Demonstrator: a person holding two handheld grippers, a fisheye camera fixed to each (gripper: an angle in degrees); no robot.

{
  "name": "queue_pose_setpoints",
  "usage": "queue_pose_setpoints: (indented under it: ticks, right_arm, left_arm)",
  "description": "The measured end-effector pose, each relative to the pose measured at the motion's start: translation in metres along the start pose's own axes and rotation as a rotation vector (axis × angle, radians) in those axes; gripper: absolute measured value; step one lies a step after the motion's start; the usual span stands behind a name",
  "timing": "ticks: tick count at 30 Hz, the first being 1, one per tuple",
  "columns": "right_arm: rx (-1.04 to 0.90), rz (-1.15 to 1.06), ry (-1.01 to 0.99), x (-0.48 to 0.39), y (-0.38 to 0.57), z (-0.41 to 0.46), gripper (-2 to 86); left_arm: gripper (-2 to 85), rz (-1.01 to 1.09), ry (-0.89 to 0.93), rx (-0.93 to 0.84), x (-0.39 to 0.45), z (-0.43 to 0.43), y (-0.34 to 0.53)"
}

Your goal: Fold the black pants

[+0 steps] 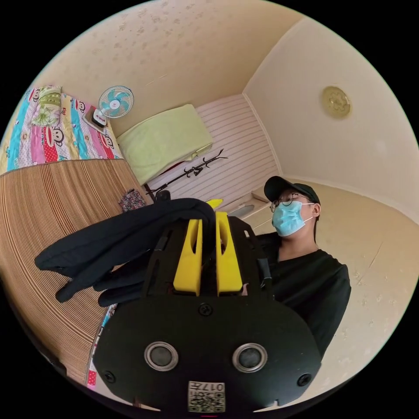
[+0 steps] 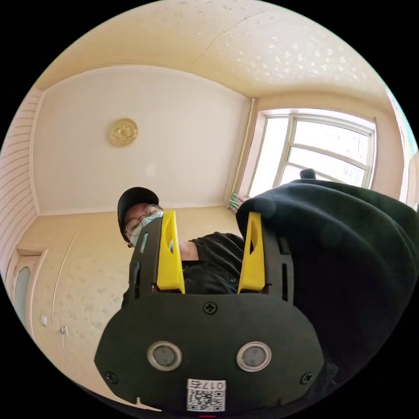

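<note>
Left gripper (image 1: 207, 251): its two yellow fingers (image 1: 188, 257) stand nearly together with a band of black cloth running down between them, so it has the black pants (image 1: 118, 244) pinched.
Right gripper (image 2: 211, 255): its yellow fingers (image 2: 169, 255) are set wide apart with only the person's dark top visible through the gap; nothing is gripped.
Black pants: in the left gripper view they loop over the fingertips and hang off to one side of the fingers in thick, doubled layers, lifted above the woven bed mat (image 1: 48, 209). In the right gripper view a large dark mass of the same cloth sits just outside one finger, draped against it but not between the two.
Why held so: my guess is the left side carries the weight while the right one is free to take a new edge; the cloth lying against the right finger suggests it is close to that grab.
Person (image 1: 305, 262): stands beyond the fingers in both views, leaning over the work.
Bed: a patterned cartoon sheet (image 1: 56, 131) lies past the mat, and a small fan (image 1: 114, 102) stands at its far corner.
Stage, as I judge it: pants bunched and in the air, fold not yet laid flat.
Risk: a one-sided pinch may let the hanging layers slide out unevenly.
</note>
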State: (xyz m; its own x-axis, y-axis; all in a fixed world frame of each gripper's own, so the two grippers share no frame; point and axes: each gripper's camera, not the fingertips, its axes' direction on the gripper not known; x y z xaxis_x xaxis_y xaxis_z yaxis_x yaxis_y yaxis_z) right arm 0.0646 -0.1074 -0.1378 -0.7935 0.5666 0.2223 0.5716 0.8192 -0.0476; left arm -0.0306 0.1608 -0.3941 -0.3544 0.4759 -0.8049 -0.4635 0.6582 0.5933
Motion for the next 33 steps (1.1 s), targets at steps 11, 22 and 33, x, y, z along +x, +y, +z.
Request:
queue_pose_setpoints:
  ticks: [11,22,33]
  right_arm:
    - [-0.028,0.208,0.401,0.094,0.053,-0.010,20.5]
    - [-0.071,0.248,0.379,0.172,0.018,0.028,22.4]
    - [-0.115,0.293,0.399,0.284,0.056,0.040,23.2]
  left_arm:
    - [5.1,-0.036,0.044,0.101,-0.046,0.023,0.016]
    - [5.1,-0.019,-0.034,0.089,-0.068,0.068,-0.004]
    - [5.1,-0.033,0.011,0.116,-0.114,0.117,-0.009]
